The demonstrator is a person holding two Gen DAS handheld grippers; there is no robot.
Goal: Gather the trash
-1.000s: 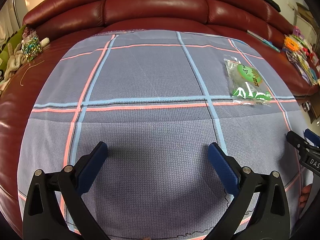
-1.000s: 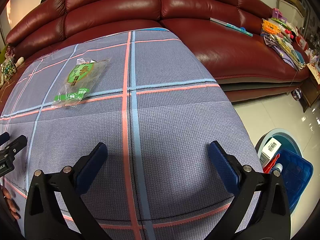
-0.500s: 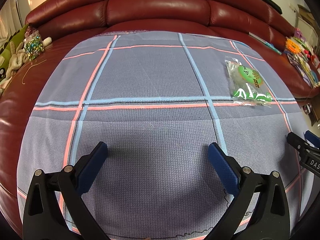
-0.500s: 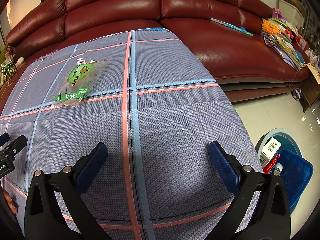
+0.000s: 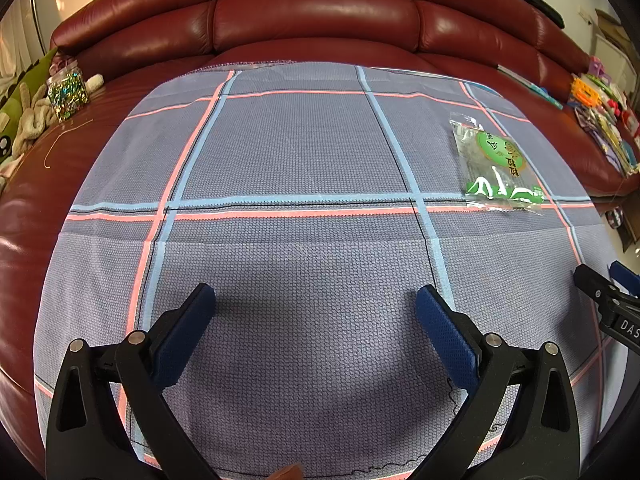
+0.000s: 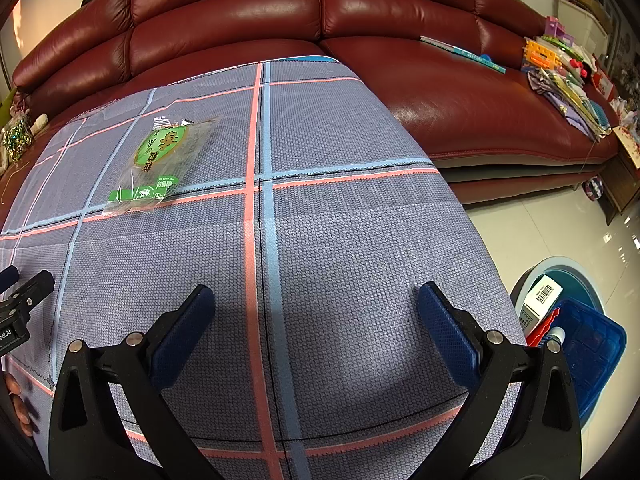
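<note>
On cloth (image 5: 304,160), wrapper (image 5: 496,166) lengthwise, green end nearward.

Grey cloth (image 5: 304,160) with pink-blue plaid; green-printed clear wrapper (image 5: 498,168); dark-red sofa (image 5: 316,4).

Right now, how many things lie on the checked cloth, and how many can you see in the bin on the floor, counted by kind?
On the checked cloth:
Clear wrapper with green print: 1

In the bin:
White box with barcode: 1
Blue plastic tray: 1
Red item, partly hidden: 1

Total: 4
</note>
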